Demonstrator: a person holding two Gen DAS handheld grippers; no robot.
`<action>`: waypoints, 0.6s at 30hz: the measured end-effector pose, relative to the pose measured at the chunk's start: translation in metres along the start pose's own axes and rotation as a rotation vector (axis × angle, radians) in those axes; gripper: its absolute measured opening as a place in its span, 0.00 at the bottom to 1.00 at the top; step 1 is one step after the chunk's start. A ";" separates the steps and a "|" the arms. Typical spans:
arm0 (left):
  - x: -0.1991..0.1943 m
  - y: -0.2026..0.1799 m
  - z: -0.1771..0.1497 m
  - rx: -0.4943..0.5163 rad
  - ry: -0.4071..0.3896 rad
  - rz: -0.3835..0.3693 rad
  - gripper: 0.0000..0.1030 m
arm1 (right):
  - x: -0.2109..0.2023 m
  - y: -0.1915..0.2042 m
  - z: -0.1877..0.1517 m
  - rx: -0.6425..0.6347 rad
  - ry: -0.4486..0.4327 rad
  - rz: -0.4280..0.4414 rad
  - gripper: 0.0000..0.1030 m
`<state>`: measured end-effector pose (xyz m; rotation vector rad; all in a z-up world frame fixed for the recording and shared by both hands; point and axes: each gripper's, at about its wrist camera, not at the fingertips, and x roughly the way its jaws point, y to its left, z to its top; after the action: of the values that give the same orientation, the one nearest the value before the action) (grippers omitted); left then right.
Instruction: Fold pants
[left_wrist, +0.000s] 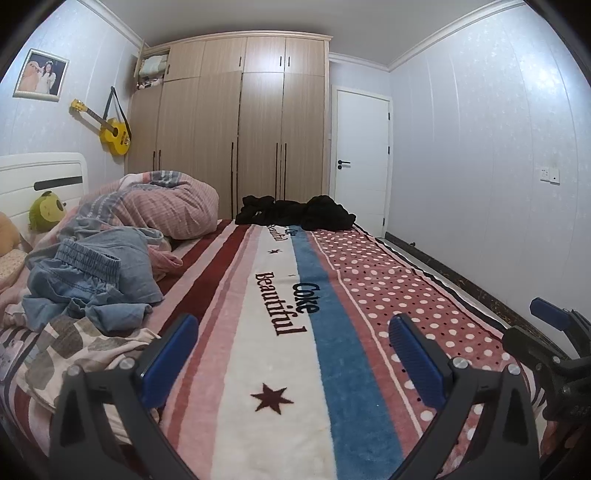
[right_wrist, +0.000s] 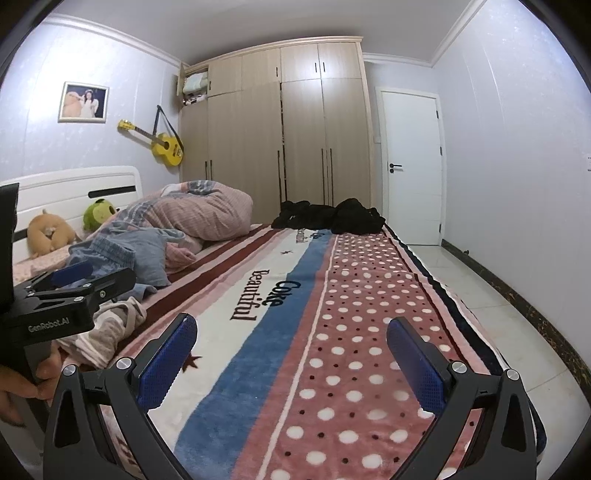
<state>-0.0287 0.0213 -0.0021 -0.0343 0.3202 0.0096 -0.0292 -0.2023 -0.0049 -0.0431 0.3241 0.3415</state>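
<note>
Left gripper (left_wrist: 293, 347): jaws spread wide, nothing between them, hovering over the blanket (left_wrist: 266, 354). Right gripper (right_wrist: 291, 349): same, spread and empty, over the blanket's dotted side.

Pants: two candidates. Black heap (left_wrist: 295, 212) sits at the blanket's far end, in front of the wardrobe (left_wrist: 236, 122), well apart from both grippers and roughly straight ahead of them. Crumpled, so I can't tell if it is one garment or several, or whether it is pants at all. Blue denim piece (left_wrist: 88, 275) with an elastic waistband lies off the blanket's left edge, nearer the left gripper, bunched up against the pink duvet (left_wrist: 173, 206). Its legs can't be made out.

From the right wrist view the left gripper's body covers part of the denim and the patterned cloth (right_wrist: 110, 328) below it. Only one blue pad of the right gripper shows at the right edge of the left wrist view; the rest is cut off. Blanket's near end is hidden under both grippers' frames. Fisheye bends everything at the edges.
</note>
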 end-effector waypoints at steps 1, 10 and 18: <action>0.000 0.000 0.000 -0.001 -0.001 0.001 0.99 | 0.000 0.000 0.000 0.001 -0.001 0.002 0.99; 0.001 0.000 -0.001 -0.004 0.000 0.002 0.99 | 0.001 -0.001 -0.001 -0.004 -0.008 -0.009 0.99; 0.002 -0.001 -0.001 -0.006 -0.001 0.003 0.99 | 0.001 0.000 -0.001 -0.005 -0.009 -0.013 0.99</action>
<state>-0.0268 0.0203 -0.0033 -0.0399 0.3189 0.0136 -0.0281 -0.2024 -0.0062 -0.0491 0.3139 0.3296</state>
